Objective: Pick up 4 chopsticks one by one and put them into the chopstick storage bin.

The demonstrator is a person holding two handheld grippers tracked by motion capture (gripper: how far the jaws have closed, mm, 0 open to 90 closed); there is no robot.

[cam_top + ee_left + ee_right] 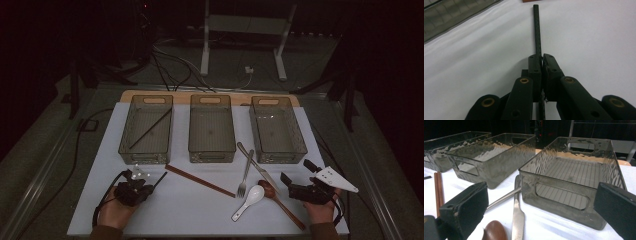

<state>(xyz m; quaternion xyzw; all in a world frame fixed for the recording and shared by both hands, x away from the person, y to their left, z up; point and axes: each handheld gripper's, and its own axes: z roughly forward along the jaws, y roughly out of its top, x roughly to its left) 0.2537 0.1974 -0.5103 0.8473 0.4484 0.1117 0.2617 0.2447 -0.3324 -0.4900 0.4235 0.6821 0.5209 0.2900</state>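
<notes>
- Left hand-held gripper [150,184]: low at the near left of the desk [190,210], its jaws clamped on a black chopstick [537,32].
- Black chopstick: pinched between the two pads near one end; in the left gripper view it runs straight ahead from the jaws, close over the white desk, its far tip next to the brown chopsticks [200,181]. In the high view it slants up and to the right from the gripper.
- Right hand-held gripper [295,176]: at the near right of the desk, jaws wide apart with nothing between them, pointing toward the right bin [584,182].
- Three clear bins in a row at the back of the desk; the left bin [127,145] holds another black stick [150,129] lying on a slant.
- Between the grippers lie the brown chopsticks, a fork [245,175], a knife [257,165], a white spoon [248,200] and a wooden spoon [277,200].
</notes>
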